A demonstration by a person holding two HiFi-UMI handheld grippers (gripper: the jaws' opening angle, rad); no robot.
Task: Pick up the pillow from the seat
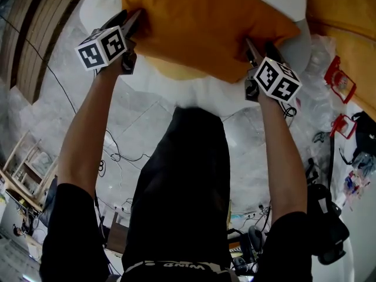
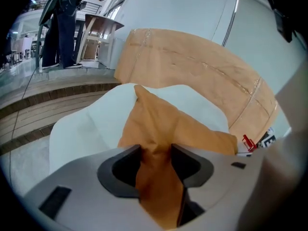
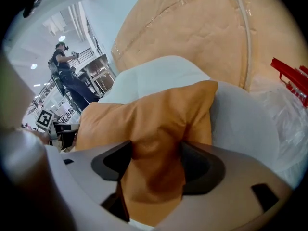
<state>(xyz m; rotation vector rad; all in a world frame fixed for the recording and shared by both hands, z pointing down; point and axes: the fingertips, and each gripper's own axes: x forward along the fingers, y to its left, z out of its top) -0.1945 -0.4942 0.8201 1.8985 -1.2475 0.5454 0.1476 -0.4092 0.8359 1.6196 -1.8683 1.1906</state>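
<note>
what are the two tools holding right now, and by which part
Both hold the orange pillow: the left tool pinches cloth at its left edge, the right tool at its right edge.

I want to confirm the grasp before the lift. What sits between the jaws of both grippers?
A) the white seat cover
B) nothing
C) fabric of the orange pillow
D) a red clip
C: each gripper view shows bunched fabric of the orange pillow pinched between the jaws, for the left gripper and the right gripper alike.
</note>
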